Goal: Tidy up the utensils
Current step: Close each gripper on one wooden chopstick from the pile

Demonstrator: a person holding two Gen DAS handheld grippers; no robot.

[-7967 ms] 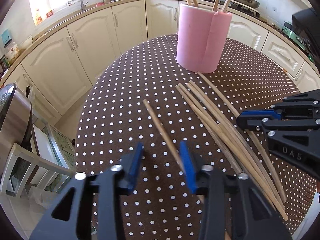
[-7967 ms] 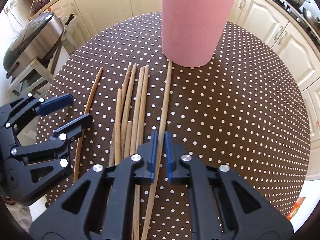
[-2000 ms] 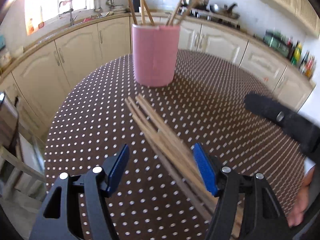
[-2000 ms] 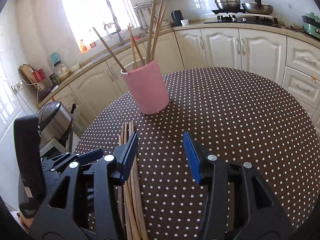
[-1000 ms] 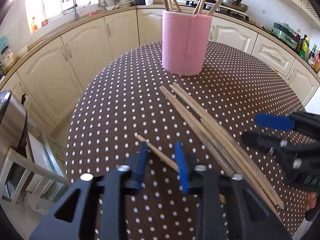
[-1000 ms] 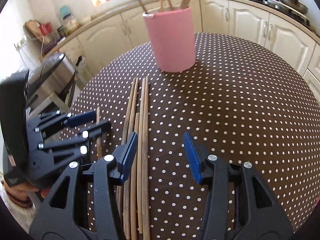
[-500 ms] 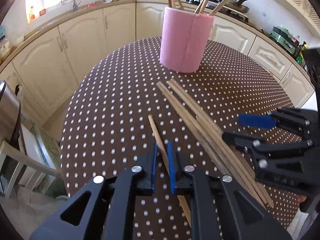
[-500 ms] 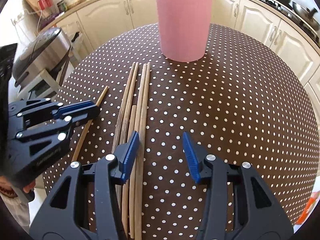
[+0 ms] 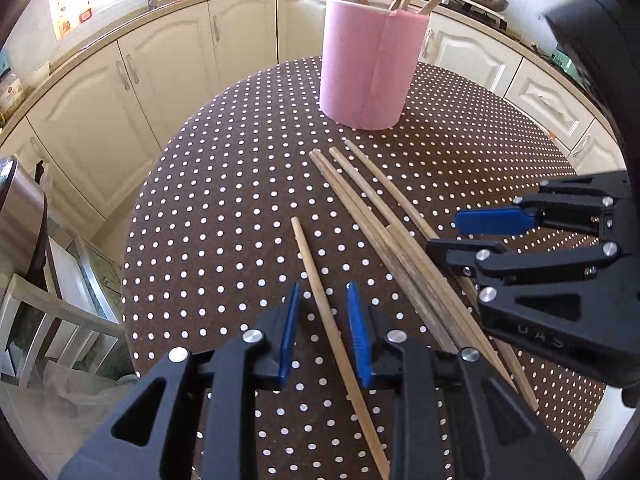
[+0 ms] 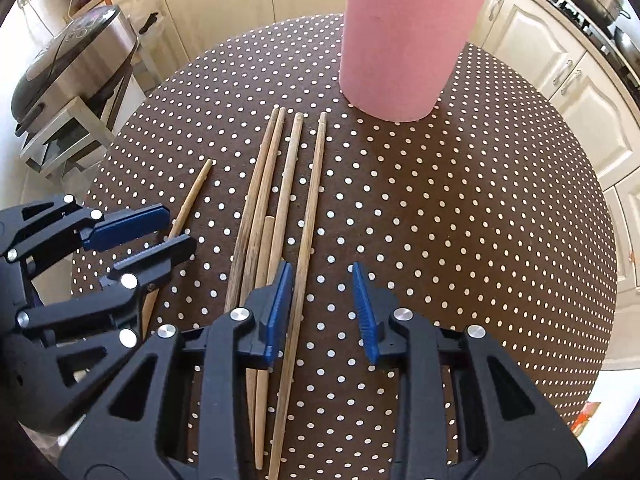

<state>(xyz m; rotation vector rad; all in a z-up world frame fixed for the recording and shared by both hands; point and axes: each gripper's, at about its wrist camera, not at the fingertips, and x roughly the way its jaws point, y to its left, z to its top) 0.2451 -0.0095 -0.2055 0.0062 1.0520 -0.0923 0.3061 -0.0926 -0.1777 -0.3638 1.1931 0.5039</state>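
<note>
Both grippers are low over the polka-dot table (image 9: 224,208), with the pink holder (image 9: 368,72) standing at the far side, several chopsticks already upright in it. The left gripper (image 9: 322,332) straddles a lone chopstick (image 9: 320,304) lying apart from the rest, on the side of the bundle away from the right gripper; its jaws have just been opening and the blue pads stand clear of the stick. The right gripper (image 10: 320,312) sits over the near end of the chopstick bundle (image 10: 276,208), which points toward the holder. Its jaws have just been closing, one chopstick (image 10: 308,232) between them, not yet pinched.
</note>
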